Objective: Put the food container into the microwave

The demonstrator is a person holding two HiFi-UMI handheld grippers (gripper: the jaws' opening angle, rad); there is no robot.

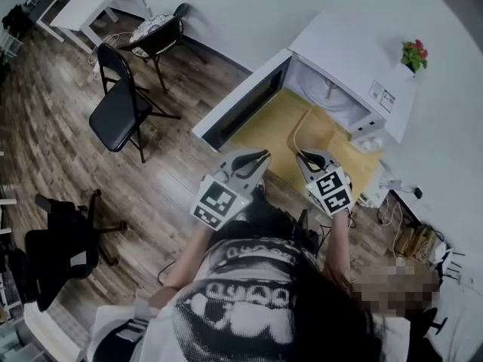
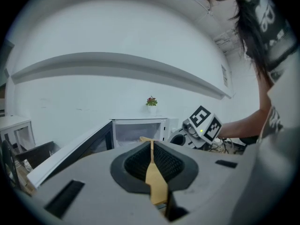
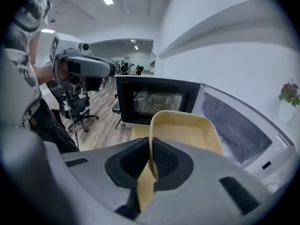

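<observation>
Before the white wall [image 1: 249, 13], the yellow food container [image 3: 187, 130] hangs just outside the open microwave [image 1: 355, 51], opposite rims pinched by the left gripper [image 2: 151, 161] and right gripper [image 3: 151, 161]; uneven pushing could tilt it or clip the door [image 1: 241, 108].

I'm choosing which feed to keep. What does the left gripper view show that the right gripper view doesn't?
Left gripper view only: the right gripper, the container edge-on. Right gripper view only: the left gripper, the container's hollow, a chair. Both: the open microwave, the plant, own jaws shut on the container's rim.
</observation>
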